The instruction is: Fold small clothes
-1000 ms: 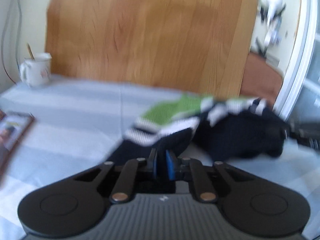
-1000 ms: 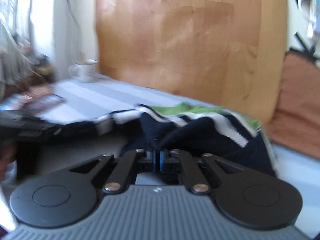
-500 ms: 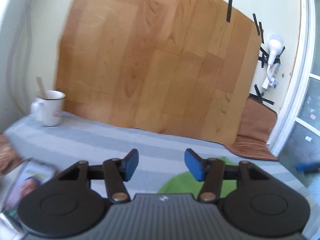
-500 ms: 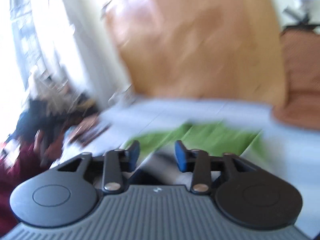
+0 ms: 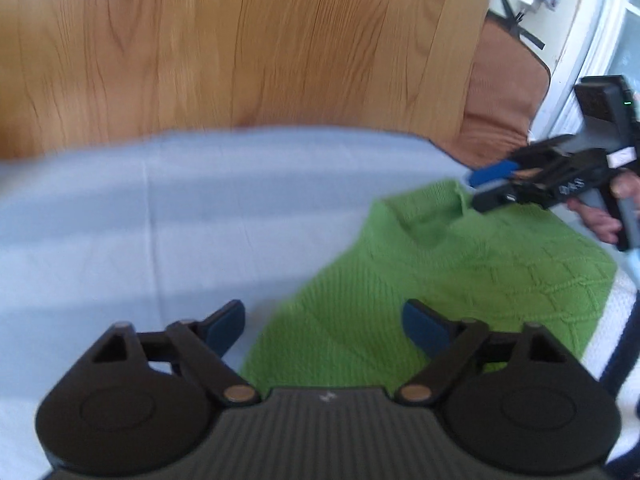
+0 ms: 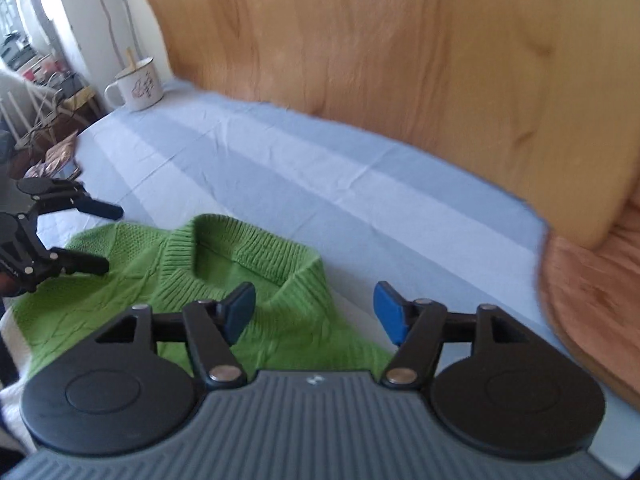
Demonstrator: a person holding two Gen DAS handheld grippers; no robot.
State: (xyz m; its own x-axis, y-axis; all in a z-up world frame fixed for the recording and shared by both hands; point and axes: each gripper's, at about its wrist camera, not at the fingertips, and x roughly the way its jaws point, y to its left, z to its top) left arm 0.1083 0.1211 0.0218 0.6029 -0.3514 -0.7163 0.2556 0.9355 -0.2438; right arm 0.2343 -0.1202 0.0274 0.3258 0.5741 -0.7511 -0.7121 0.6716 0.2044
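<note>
A small green knit sweater with a ribbed collar lies flat on the pale blue sheet; a white and navy band shows at its right edge. My left gripper hovers over the sweater's left shoulder edge, its jaws opening with nothing between the pads. My right gripper hangs over the right shoulder beside the collar, its jaws also opening and empty. Each gripper shows in the other's view: the left gripper at the far shoulder, the right gripper in a person's hand near the collar.
A wooden board stands along the back of the sheet. A white mug with a stick in it sits at the back left corner. A brown cushion lies at the right. Clutter sits off the left edge.
Both grippers were shut on the dark part of the sweater; they have let go and opened. Both swung towards the collar end, and the sweater now lies green side up.
</note>
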